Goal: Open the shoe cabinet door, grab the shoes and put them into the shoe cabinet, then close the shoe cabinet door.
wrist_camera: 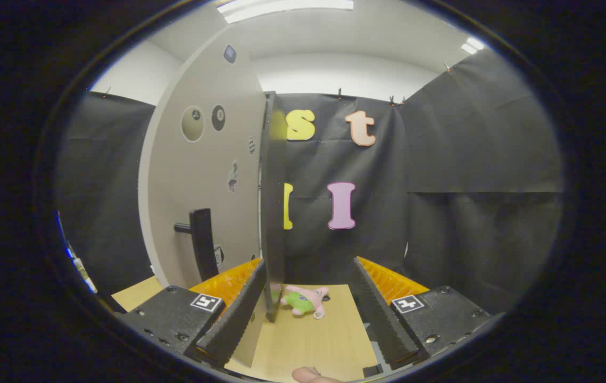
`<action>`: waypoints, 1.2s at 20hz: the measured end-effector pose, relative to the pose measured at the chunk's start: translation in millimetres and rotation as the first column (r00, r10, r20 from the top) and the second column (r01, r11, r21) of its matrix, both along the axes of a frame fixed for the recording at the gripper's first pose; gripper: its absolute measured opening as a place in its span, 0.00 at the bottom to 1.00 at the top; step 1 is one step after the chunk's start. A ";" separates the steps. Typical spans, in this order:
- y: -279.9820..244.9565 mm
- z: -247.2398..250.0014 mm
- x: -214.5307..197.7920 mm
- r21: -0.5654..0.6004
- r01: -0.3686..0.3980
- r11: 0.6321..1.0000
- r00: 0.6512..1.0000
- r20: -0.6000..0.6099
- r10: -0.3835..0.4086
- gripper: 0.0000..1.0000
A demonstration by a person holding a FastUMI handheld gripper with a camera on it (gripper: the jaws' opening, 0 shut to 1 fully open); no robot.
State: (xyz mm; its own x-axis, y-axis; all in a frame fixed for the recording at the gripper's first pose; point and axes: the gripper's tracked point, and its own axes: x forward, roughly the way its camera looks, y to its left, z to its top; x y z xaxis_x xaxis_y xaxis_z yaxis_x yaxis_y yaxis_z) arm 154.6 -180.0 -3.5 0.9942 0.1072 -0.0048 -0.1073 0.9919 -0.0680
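Door step looks in hand: cabinet door (204,175) stands ajar, its edge just ahead of the left finger, black handle (202,242) on the face left of that edge. Jaws (309,314) wide apart, holding nothing. Pink-and-green plush slipper (305,300) lies on the tabletop (313,340) just right of the door edge, between the fingers and beyond them. Next, probably: move in over the slipper, close on it. Black cloth walls behind the door, ceiling lights above.
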 end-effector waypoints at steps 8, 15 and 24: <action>52.2 -6.3 4.8 -0.039 -0.095 0.995 0.995 -0.010 0.095 0.91; 99.5 -8.8 -5.4 -0.060 -0.157 0.986 0.988 -0.014 0.157 0.91; 154.6 -12.6 -0.2 -0.043 -0.222 0.974 0.975 -0.018 0.222 0.91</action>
